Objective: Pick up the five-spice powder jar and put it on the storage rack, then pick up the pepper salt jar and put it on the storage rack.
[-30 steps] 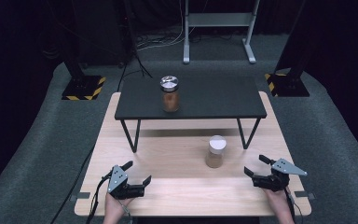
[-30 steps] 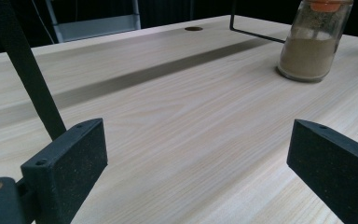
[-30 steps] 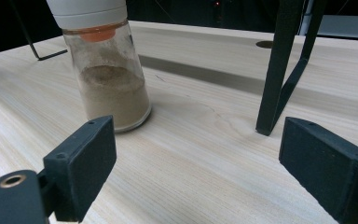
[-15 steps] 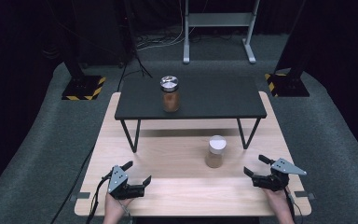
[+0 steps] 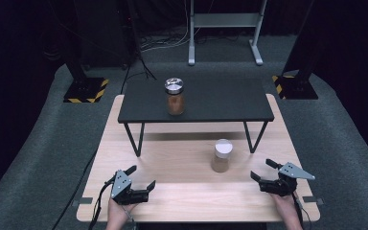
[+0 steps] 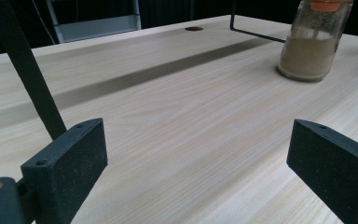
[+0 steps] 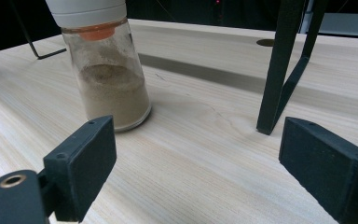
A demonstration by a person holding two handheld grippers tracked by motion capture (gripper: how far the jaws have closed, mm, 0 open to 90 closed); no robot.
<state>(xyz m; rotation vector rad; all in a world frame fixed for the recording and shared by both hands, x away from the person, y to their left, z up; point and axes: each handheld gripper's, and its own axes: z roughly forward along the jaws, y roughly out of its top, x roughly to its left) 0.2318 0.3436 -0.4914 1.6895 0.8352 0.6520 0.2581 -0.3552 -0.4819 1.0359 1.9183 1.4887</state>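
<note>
just jar (image 7: pixel 106 70) near right tool (image 7: pixel 205 163)

Almost no change vs 1 s and 0.5 s ago. Left gripper (image 5: pixel 140 178) and right gripper (image 5: pixel 262 170) sit at the same spots on the table's near edge, jaws just as wide apart, nothing between them. White-lid jar (image 5: pixel 221 155) and silver-lid jar (image 5: pixel 175 96) haven't shifted. If either hand drifted, it's too slight to tell.
</note>
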